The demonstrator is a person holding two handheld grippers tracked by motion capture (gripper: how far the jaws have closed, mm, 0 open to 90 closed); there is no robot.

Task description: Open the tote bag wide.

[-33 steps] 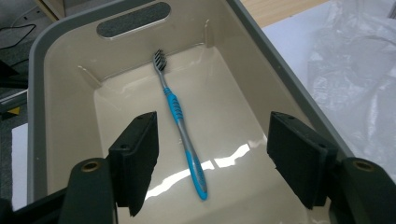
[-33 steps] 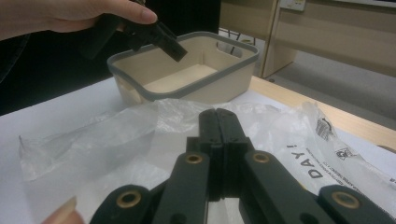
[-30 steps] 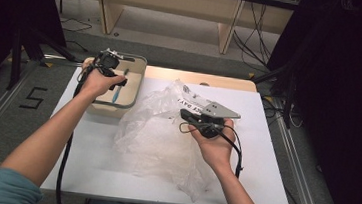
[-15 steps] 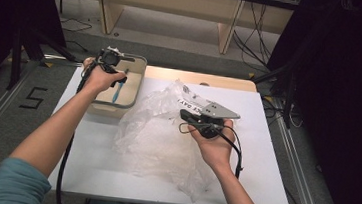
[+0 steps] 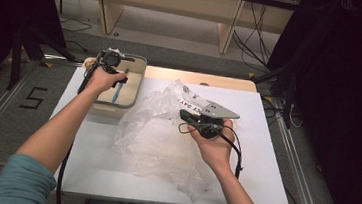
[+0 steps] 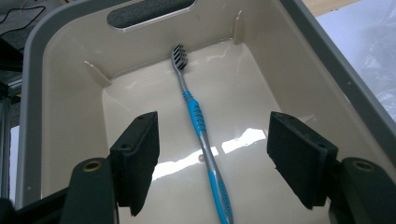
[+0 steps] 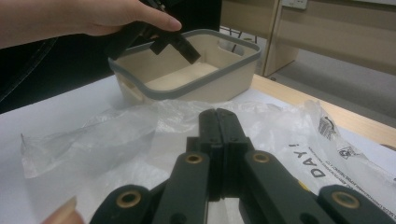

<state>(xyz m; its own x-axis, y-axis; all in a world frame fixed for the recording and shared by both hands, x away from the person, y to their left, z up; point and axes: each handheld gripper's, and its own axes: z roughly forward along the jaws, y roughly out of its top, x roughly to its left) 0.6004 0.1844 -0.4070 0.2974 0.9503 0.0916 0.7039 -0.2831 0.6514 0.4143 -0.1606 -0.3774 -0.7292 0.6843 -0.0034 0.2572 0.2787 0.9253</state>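
Left gripper (image 6: 212, 163) hangs jaws apart over the blue-and-grey plastic toothbrush (image 6: 201, 133) lying flat in the beige grey-rimmed plastic bin (image 5: 140, 64) at the table's far-left corner, lined up to grab, while right gripper (image 7: 218, 122), jaws together and empty, waits over the crumpled clear plastic bag (image 5: 157, 140)

White table top (image 5: 265, 140), wooden shelving (image 5: 178, 1) and floor cables (image 5: 254, 49) beyond.

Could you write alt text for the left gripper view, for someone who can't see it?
A blue and grey toothbrush lies flat on the floor of a beige bin, bristles toward the far wall. The left tool hangs over it, its two black jaws open on either side of the handle.
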